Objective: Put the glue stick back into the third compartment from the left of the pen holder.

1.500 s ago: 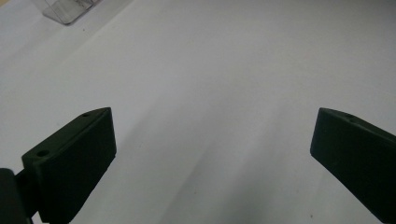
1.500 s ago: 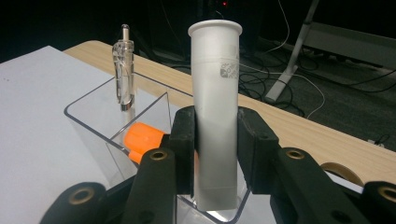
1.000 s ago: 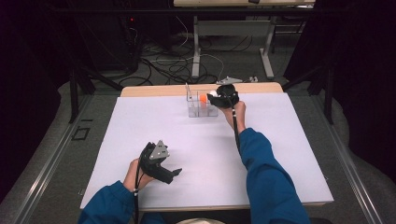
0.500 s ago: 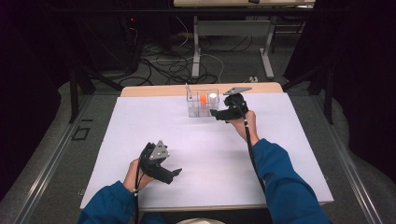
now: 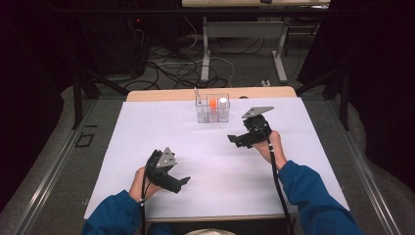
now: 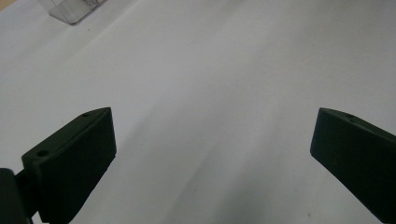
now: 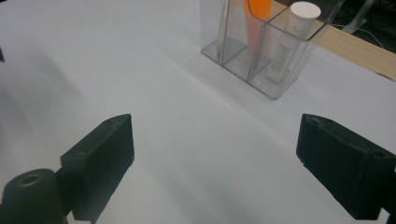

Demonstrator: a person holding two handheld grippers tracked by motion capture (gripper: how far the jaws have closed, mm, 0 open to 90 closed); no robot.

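Note:
A clear plastic organizer (image 5: pixel 205 116) stands at the far middle of the white table (image 5: pixel 147 127). An orange tube (image 5: pixel 213 104) is upright in its middle compartment and a white-capped tube (image 5: pixel 223 103) in its right one. My right gripper (image 5: pixel 236 141) hovers to the near right of the organizer, apart from it. Its jaws have just been opening and nothing is between them. In the right gripper view the gripper (image 7: pixel 215 126) faces the organizer (image 7: pixel 280 79), the orange tube (image 7: pixel 257 14) and the white tube (image 7: pixel 294 32). My left gripper (image 5: pixel 181 184) rests open at the near left, also seen open (image 6: pixel 215 112) over bare table.
A wooden strip (image 5: pixel 161 94) runs along the table's far edge behind the organizer. Beyond it are table legs and cables (image 5: pixel 195 68) on the floor. A corner of the organizer (image 6: pixel 70 9) lies far ahead in the left gripper view.
My right gripper has drawn back from the organizer toward the near right with its jaws wider. The white tube now stands uncovered in the organizer. The left hand has stayed put.

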